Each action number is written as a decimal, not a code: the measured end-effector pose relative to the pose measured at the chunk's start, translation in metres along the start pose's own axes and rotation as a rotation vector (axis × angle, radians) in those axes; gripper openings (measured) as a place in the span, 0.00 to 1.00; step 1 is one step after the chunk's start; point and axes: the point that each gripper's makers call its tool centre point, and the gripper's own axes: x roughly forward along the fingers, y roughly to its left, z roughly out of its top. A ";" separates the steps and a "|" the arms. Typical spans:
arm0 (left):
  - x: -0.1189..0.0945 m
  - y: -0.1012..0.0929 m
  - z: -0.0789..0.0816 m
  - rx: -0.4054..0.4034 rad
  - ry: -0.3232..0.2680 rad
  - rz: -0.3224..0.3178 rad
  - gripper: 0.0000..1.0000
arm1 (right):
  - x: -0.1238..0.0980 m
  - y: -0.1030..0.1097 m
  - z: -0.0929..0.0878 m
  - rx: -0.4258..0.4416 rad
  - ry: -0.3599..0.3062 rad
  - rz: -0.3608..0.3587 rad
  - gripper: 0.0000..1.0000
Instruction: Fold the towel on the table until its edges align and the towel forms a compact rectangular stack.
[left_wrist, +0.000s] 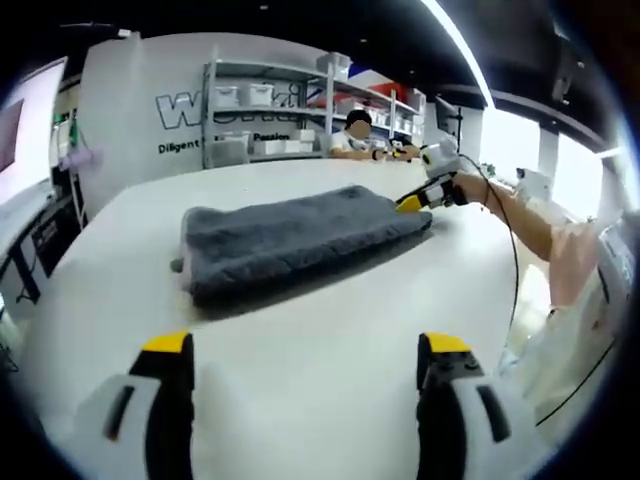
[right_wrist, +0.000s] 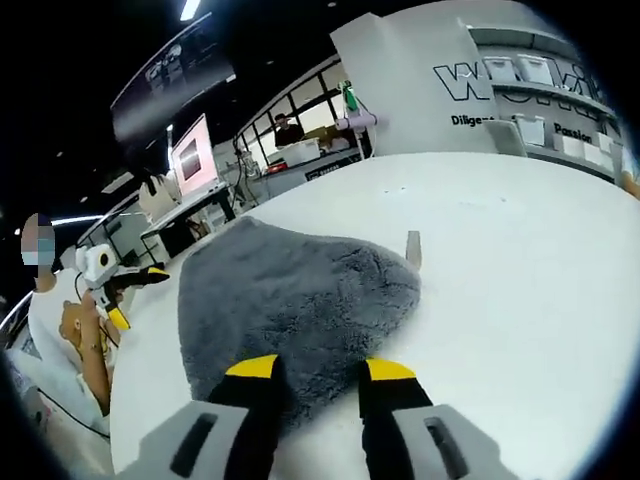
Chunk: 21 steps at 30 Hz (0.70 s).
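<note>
A grey fluffy towel (left_wrist: 290, 240) lies folded into a long thick rectangle in the middle of the white table (left_wrist: 330, 330). My left gripper (left_wrist: 305, 350) hovers over bare table well short of the towel, jaws wide apart with nothing between them. My right gripper (left_wrist: 428, 195) sits at the towel's right end, held by a hand. In the right gripper view the towel (right_wrist: 300, 290) stretches away from the right gripper (right_wrist: 320, 370), whose jaws stand narrowed with the towel's near edge between them. A small tag (right_wrist: 413, 248) sticks out of the towel's side. The left gripper (right_wrist: 130, 292) shows at far left.
White shelves (left_wrist: 270, 110) with bins stand against a lettered wall behind the table, and a person sits there. Desks with a monitor (right_wrist: 192, 150) line one side. The person's sleeve (left_wrist: 590, 290) hangs beyond the table's right edge.
</note>
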 end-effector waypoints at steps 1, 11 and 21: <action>0.000 -0.001 0.000 0.000 0.000 -0.002 0.97 | 0.001 -0.003 0.001 0.001 -0.003 0.005 0.30; -0.004 -0.001 0.001 0.003 0.002 0.006 0.97 | 0.000 -0.011 0.005 0.093 -0.047 0.037 0.11; -0.009 -0.001 -0.002 0.012 0.013 0.017 0.97 | -0.021 -0.031 0.009 0.053 -0.052 0.006 0.09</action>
